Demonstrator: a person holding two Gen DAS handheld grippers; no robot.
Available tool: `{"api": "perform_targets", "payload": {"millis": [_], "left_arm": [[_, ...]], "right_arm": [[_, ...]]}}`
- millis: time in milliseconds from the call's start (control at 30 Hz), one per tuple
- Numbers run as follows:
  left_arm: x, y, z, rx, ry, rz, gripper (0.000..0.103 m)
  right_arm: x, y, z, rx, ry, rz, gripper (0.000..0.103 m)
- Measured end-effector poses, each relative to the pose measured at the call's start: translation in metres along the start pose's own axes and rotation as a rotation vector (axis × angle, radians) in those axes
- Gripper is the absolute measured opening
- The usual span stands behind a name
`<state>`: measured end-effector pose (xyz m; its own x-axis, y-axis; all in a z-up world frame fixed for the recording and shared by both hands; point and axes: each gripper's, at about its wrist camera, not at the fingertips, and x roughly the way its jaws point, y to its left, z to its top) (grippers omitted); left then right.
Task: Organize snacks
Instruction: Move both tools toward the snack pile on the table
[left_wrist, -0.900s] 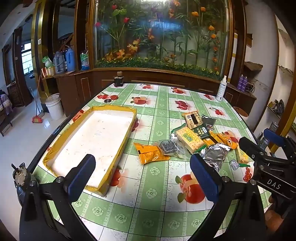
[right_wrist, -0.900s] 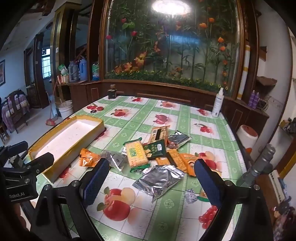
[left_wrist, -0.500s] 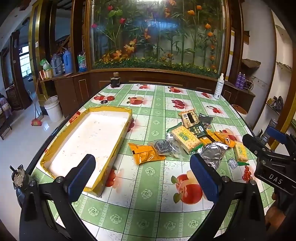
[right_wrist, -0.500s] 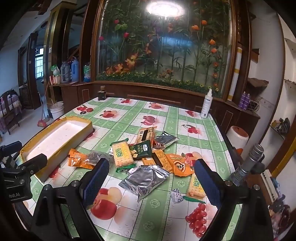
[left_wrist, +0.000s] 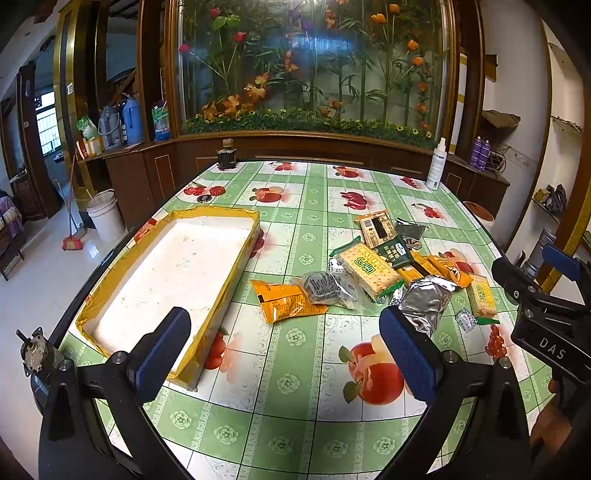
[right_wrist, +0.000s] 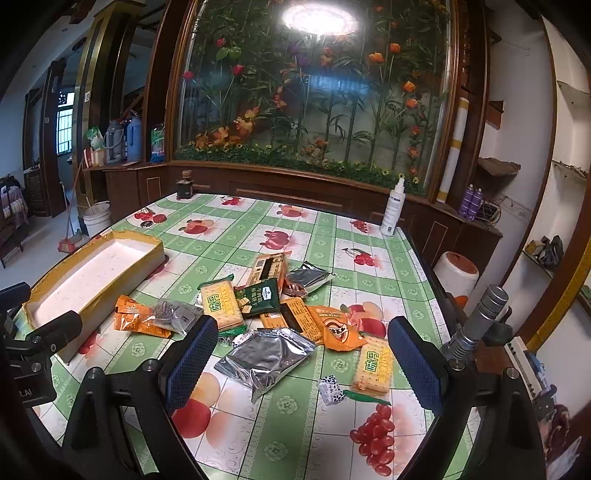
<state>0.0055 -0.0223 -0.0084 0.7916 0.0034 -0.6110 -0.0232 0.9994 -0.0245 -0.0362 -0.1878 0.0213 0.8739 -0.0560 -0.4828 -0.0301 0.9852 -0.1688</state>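
Both tools spread, empty: left tool, right tool; right tool housing reads "DAS".

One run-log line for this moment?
phase: pre-grasp | left gripper: open, empty | right gripper: open, empty | tray: no snacks | snack pile: on tablecloth beside tray

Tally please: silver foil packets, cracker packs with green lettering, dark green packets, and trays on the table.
Silver foil packets: 2
Cracker packs with green lettering: 2
Dark green packets: 1
Trays: 1
Total: 6
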Motion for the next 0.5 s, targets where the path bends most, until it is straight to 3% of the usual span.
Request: {"api": "perform_targets", "payload": {"millis": [500], "left_arm": [[0.0064,-0.0004,-0.0042,0.001,0.012,0.001,0.103]], "right_arm": [[0.0051,-0.0001,-0.0036,-0.003,0.007,-0.003,0.095]]}}
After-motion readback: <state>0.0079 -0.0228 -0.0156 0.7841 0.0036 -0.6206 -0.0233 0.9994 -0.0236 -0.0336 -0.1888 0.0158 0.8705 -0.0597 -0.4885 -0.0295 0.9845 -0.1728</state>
